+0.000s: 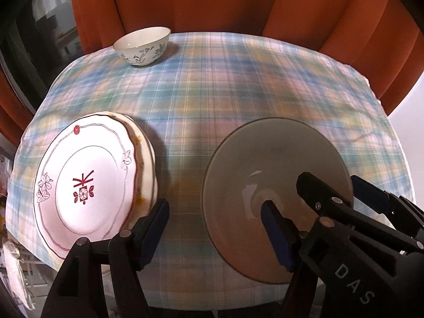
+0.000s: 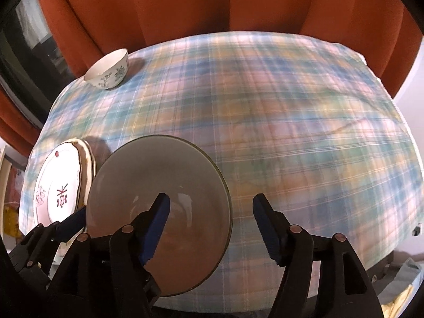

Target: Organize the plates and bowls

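A grey-brown bowl (image 1: 265,175) sits at the near edge of the plaid-covered table (image 1: 225,84); it also shows in the right wrist view (image 2: 159,175). My left gripper (image 1: 214,220) is open, its right finger (image 1: 275,228) inside the bowl. My right gripper (image 2: 212,217) is open, its left finger (image 2: 156,217) over the bowl; in the left wrist view it (image 1: 336,193) straddles the bowl's right rim. A stack of white plates (image 1: 87,182) with red flower marks lies to the left, also in the right wrist view (image 2: 61,182). A white floral bowl (image 1: 143,46) stands far left, also in the right wrist view (image 2: 108,70).
Orange curtains (image 1: 212,0) hang behind the table. A dark window (image 1: 34,39) is at the left. The plates overhang the table's near left edge. Bare plaid cloth (image 2: 304,132) covers the middle and right of the table.
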